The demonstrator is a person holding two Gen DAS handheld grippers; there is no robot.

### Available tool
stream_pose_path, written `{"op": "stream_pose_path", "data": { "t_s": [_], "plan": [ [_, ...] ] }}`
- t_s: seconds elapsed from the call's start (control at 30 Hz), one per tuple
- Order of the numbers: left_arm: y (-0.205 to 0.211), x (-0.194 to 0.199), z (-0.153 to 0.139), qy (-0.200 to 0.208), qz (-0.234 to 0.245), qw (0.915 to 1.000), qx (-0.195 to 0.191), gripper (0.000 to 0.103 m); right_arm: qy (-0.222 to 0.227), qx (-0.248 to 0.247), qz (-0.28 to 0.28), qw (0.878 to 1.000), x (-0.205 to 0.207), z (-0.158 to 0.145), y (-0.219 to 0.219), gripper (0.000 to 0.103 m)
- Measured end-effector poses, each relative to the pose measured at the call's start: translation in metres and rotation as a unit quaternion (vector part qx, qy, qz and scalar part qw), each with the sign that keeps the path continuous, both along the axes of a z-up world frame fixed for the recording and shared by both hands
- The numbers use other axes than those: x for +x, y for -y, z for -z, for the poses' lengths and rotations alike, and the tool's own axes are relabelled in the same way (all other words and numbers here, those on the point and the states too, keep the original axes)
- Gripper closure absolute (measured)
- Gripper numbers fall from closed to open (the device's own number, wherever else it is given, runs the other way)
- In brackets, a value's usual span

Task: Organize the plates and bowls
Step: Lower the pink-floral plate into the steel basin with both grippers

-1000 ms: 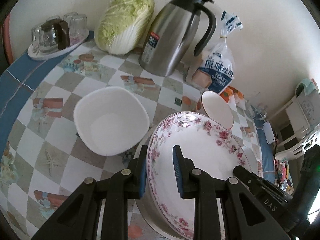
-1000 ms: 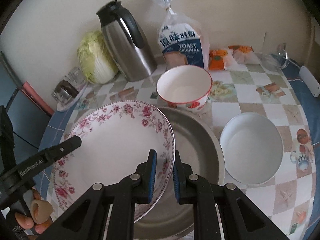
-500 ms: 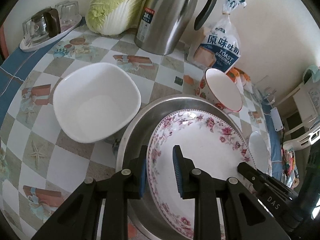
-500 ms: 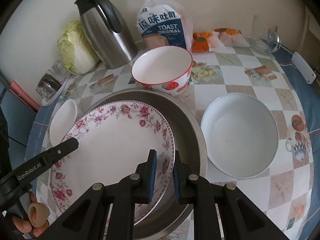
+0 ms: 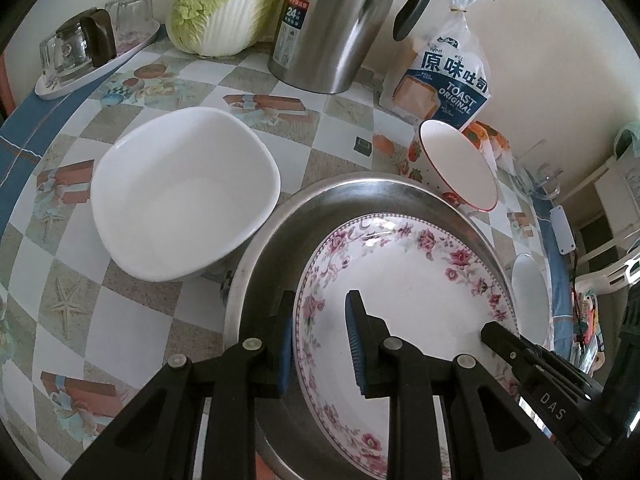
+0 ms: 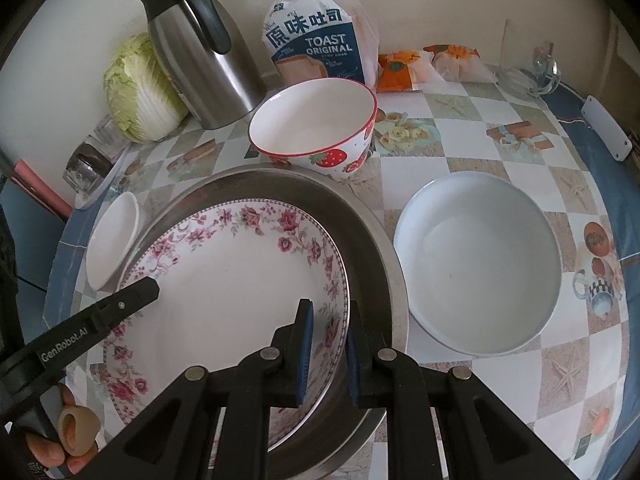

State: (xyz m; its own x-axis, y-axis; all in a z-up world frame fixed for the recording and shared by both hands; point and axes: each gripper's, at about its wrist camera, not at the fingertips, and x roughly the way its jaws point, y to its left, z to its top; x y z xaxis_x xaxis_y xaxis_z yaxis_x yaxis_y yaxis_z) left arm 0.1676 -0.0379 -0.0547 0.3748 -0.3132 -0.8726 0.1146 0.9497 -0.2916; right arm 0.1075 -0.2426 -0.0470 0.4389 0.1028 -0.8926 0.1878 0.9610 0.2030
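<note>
A floral-rimmed plate (image 5: 412,304) (image 6: 224,272) lies low inside a large steel basin (image 5: 360,196) (image 6: 360,232). My left gripper (image 5: 320,344) is shut on the plate's left rim, one pad under it and one on top. My right gripper (image 6: 326,348) is shut on the plate's right rim. A white squarish bowl (image 5: 180,192) (image 6: 112,244) stands left of the basin. A strawberry-patterned bowl (image 5: 460,164) (image 6: 316,128) stands behind it. A round pale bowl (image 6: 476,264) (image 5: 530,300) sits to the right.
Along the wall stand a steel thermos jug (image 5: 336,24) (image 6: 200,52), a napa cabbage (image 5: 224,4) (image 6: 138,88), a toast bread bag (image 5: 448,80) (image 6: 316,48) and a tray of glasses (image 5: 88,56). Orange snack packets (image 6: 424,64) lie at the back right.
Both grippers have come down with the floral plate, which now sits lower inside the steel basin. The jaws have kept their grip on the rim.
</note>
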Motion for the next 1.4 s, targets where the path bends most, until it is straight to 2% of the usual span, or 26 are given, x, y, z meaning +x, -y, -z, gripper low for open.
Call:
{"op": "stream_pose_path", "data": {
  "t_s": [0.5,1.4],
  "plan": [
    [0.004,0.002,0.006,-0.008,0.004,0.9998,0.016,0.078,-0.009,-0.005,-0.001,1.000,0.003,0.005,-0.003,0.085],
    [0.012,0.005,0.007,-0.002,0.013,0.9984,0.055,0.076,-0.012,-0.049,-0.005,0.999,0.007,0.010,-0.013,0.082]
  ]
}}
